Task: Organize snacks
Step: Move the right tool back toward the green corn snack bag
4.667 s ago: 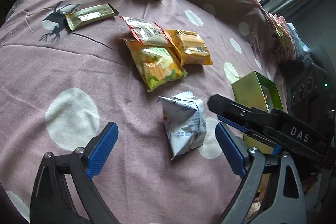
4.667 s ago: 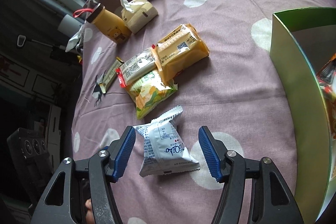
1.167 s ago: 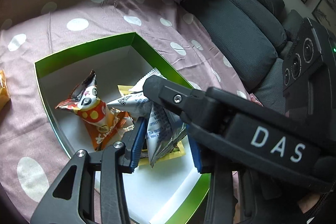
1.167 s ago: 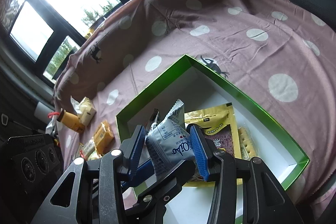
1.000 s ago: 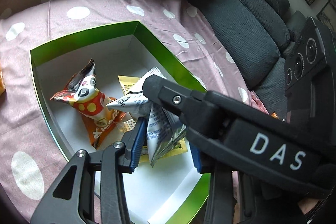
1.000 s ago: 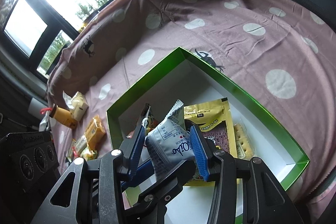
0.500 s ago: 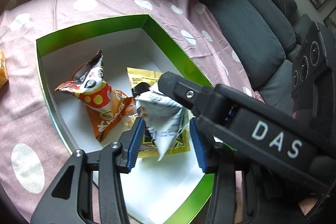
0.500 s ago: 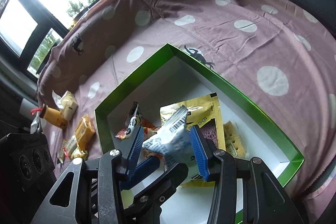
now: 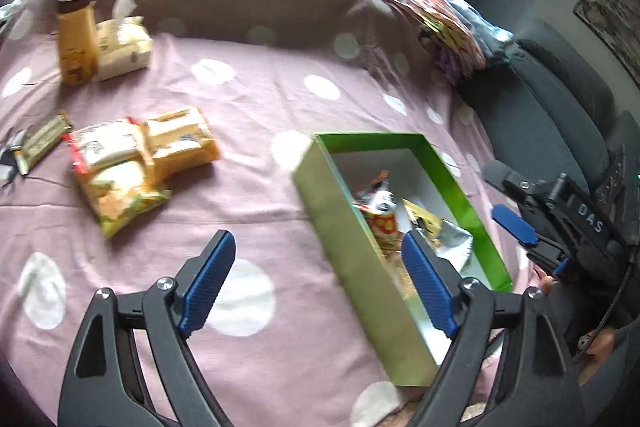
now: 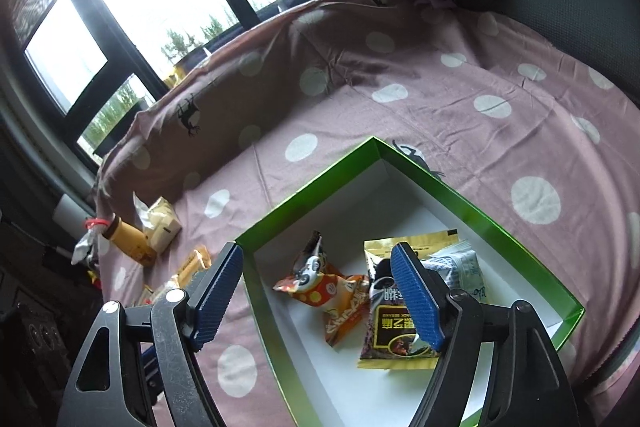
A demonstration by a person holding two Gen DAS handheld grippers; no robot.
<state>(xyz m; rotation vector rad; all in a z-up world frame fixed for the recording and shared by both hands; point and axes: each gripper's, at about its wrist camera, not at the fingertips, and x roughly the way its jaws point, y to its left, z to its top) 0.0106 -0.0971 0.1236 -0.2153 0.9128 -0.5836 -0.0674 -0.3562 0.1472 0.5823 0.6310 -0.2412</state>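
A mauve polka-dot sheet carries a green box. Left of the box lie snack packets. Beyond them stand a yellow bottle and tissue pack.

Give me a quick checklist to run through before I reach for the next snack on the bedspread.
1. Left gripper empty: ok. Its jaws have just been opening and nothing is between them.
2. Right gripper empty: ok. Its jaws have just been opening and nothing is between them.
3. White-and-blue packet in the green box: ok, lying beside the yellow-and-black packet.
4. Snacks left outside: ok, an orange packet, a green-and-yellow packet and a thin bar lie on the bedspread.
5. Room in the box: ok, white floor shows at its far end.
6. Which packet lies on top in that pile: cannot tell, the view is blurred.
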